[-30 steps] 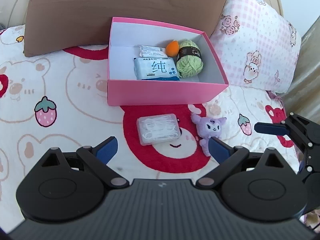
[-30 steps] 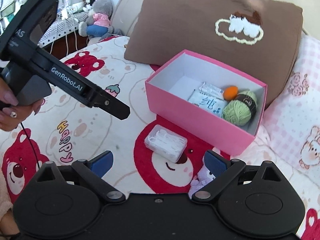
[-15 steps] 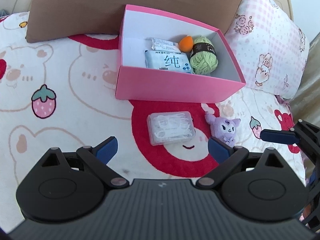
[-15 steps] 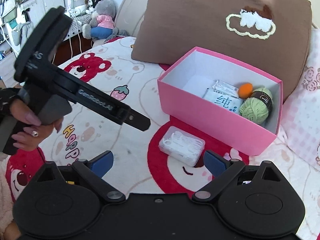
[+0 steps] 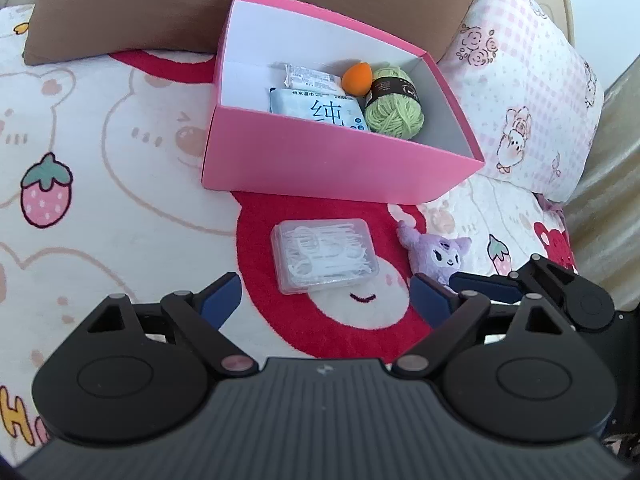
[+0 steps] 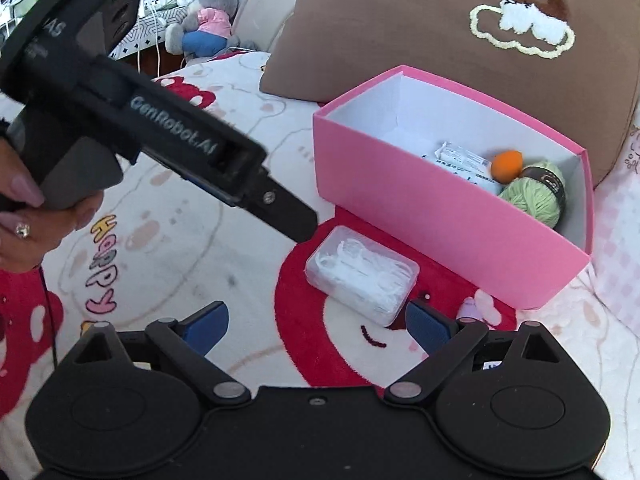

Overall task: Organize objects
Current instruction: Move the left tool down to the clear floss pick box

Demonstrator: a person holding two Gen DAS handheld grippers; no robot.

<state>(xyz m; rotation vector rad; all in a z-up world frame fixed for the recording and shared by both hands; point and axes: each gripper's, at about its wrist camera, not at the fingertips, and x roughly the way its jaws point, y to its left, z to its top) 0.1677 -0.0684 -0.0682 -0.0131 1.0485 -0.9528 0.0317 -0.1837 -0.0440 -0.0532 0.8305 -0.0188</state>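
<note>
A clear box of floss picks [image 5: 324,256] [image 6: 362,276] lies on the bear-print blanket in front of a pink box [image 5: 320,160] [image 6: 420,216]. The pink box holds a wipes pack [image 5: 320,110], green yarn [image 5: 394,110], an orange sponge [image 5: 357,77] and a small packet [image 5: 310,76]. A purple plush [image 5: 438,254] [image 6: 480,306] lies right of the floss box. My left gripper [image 5: 326,294] hovers just short of the floss box, jaws closing, pads touching nothing. My right gripper [image 6: 318,320] is wide, closing slightly, with nothing between its pads; its right finger hides most of the plush.
A brown pillow [image 5: 160,8] and a pink checked pillow [image 5: 520,100] lie behind the box. In the right wrist view a hand [image 6: 24,220] holds the left gripper's body, whose finger [image 6: 280,212] crosses above the floss box. Stuffed toys [image 6: 208,28] sit far left.
Both grippers have sunk toward the blanket, nearer the floss box and the plush. The right gripper's finger now sits close beside the left gripper's right finger. The left jaws have narrowed a little.
</note>
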